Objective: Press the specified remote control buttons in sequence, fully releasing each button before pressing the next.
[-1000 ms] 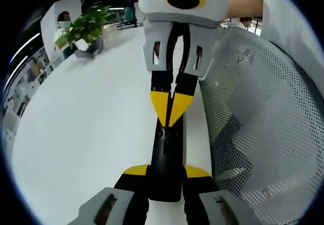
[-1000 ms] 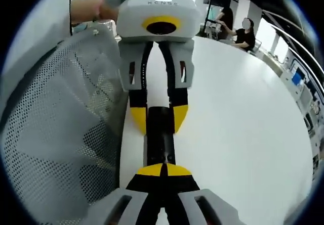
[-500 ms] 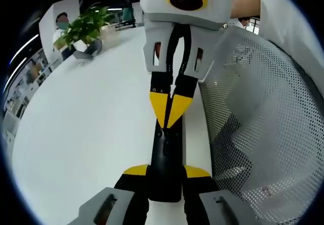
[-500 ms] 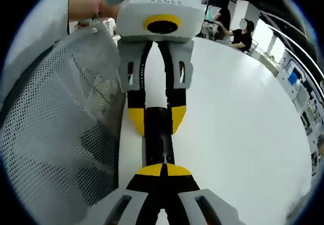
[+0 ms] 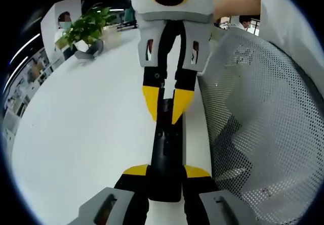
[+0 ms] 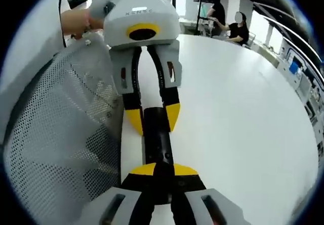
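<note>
A slim black remote control (image 5: 166,144) lies lengthwise over the white table (image 5: 86,124). My left gripper (image 5: 166,172) is shut on its near end, one yellow fingertip on each side. My right gripper (image 5: 166,102) comes in from the top of the left gripper view and stands over the remote's far half, its yellow tips a small gap apart. In the right gripper view the remote (image 6: 158,141) runs from my right gripper (image 6: 164,170), whose tips are slightly parted, up to the left gripper (image 6: 153,120) clamped on the other end.
A white mesh chair back (image 5: 263,124) stands right beside the remote, also visible on the left as mesh (image 6: 55,134). A potted plant (image 5: 86,28) sits at the table's far edge. People sit at the far side (image 6: 235,30). A person's arm (image 5: 235,5) holds each gripper.
My right gripper's tips, pressed together on the remote before, have parted slightly and pulled back a little. The left gripper keeps its hold and the remote has not moved.
</note>
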`<act>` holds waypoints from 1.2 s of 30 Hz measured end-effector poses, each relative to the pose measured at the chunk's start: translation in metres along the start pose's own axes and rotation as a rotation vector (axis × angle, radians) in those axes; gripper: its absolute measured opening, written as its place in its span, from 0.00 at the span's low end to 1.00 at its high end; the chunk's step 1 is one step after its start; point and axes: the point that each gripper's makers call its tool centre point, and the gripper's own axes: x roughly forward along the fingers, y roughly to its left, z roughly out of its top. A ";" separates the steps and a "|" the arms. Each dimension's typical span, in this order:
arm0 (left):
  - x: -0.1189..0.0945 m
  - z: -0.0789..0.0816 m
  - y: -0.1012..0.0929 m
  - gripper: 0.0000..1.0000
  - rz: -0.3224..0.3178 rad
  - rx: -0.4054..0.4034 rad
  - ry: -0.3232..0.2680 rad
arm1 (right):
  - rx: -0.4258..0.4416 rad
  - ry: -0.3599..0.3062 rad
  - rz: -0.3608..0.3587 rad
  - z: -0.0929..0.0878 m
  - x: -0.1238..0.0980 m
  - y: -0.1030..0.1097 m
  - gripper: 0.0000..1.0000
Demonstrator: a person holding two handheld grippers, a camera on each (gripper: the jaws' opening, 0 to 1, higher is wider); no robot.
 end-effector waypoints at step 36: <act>0.001 -0.001 0.000 0.24 -0.004 0.002 0.009 | 0.022 0.073 -0.038 -0.005 -0.004 0.003 0.08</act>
